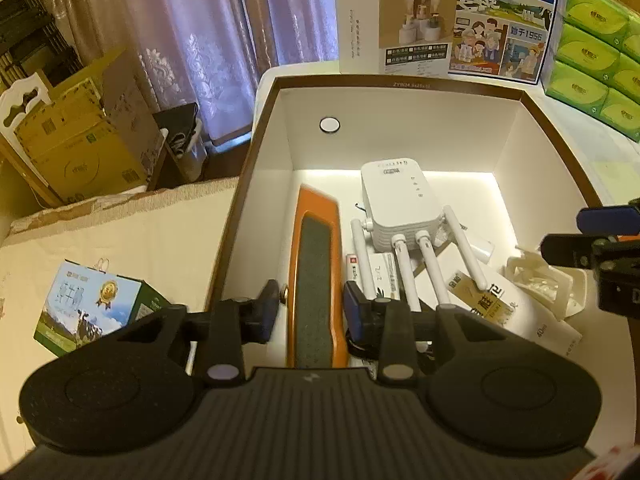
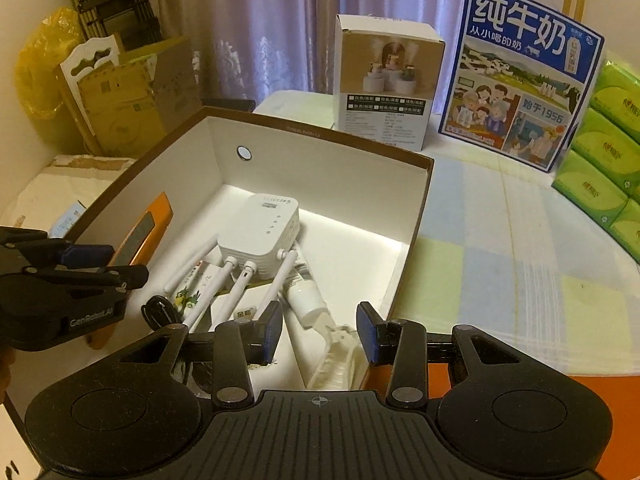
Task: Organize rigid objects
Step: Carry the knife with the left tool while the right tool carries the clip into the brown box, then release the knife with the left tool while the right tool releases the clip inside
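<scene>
Inside a large open box (image 1: 400,82) with brown rim and white walls: an orange, long, flat tool (image 1: 316,272) with a dark gritty strip down its face, lying along the box's left wall. Long axis running from the near edge toward the far wall, squared-off tip pointing away, far end tilted up off the floor against the wall in the right wrist view (image 2: 146,226). Left gripper (image 1: 311,310) straddling the near part of the orange tool, blue-padded fingers (image 1: 354,312) apart on either side; cannot tell whether the pads touch it. Just beside the tool on the right, a white router (image 1: 398,204) with four white antennas pointing back toward the near edge, resting over small cartons (image 1: 380,270) and a white tube (image 1: 500,308). Near the right wall, a clear plastic piece (image 1: 536,280). Right gripper (image 2: 320,332) hovering above the box's near right corner, fingers apart, nothing between them, the white tube (image 2: 306,300) just below. Beyond the box on the pale checked tablecloth (image 2: 500,220): a white product box (image 2: 388,80), a blue milk carton (image 2: 520,76) with Chinese lettering, and stacked green tissue packs (image 2: 604,160). Behind, lilac curtains (image 1: 208,32) and cardboard boxes (image 1: 84,132).
</scene>
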